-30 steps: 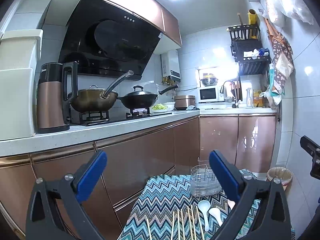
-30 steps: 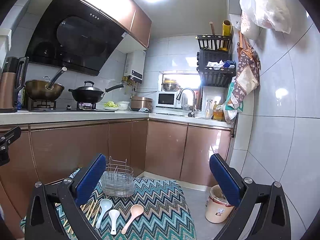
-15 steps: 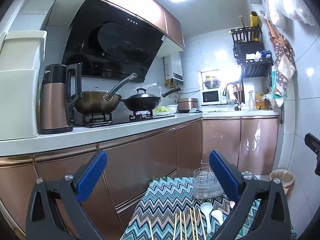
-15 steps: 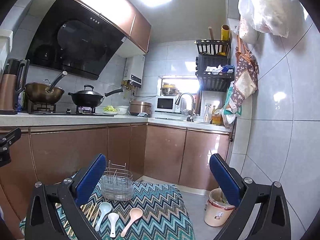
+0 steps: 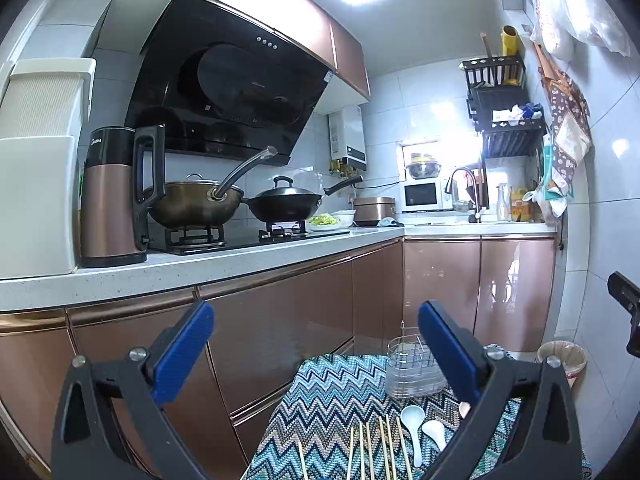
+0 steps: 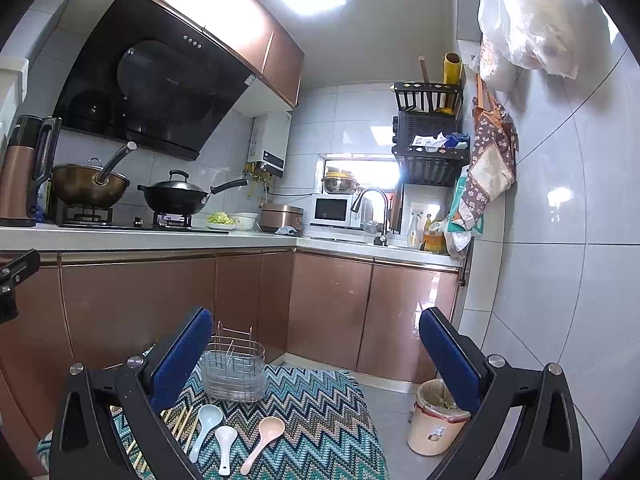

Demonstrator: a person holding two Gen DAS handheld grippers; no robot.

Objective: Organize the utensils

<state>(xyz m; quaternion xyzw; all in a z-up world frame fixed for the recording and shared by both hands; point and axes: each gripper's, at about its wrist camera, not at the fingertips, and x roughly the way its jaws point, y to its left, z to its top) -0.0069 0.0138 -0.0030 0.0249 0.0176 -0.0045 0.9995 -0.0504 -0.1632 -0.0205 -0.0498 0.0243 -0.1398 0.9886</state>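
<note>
Knitted zigzag cloth [image 6: 320, 412], wire caddy [image 6: 234, 368] (glossy plastic spoons [image 6: 206, 426])

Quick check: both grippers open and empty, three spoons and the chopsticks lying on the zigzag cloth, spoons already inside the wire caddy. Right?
One error: the wire caddy holds no spoons. In the right wrist view, all three spoons lie on the zigzag cloth in front of it, beside the chopsticks. The rest stands.

Both grippers, left gripper [image 5: 316, 354] and right gripper [image 6: 316, 356], raised (jaws wide, empty)

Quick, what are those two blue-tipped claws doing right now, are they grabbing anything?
Left gripper: open, holding nothing, above the zigzag cloth.
Right gripper: open, holding nothing.
</note>
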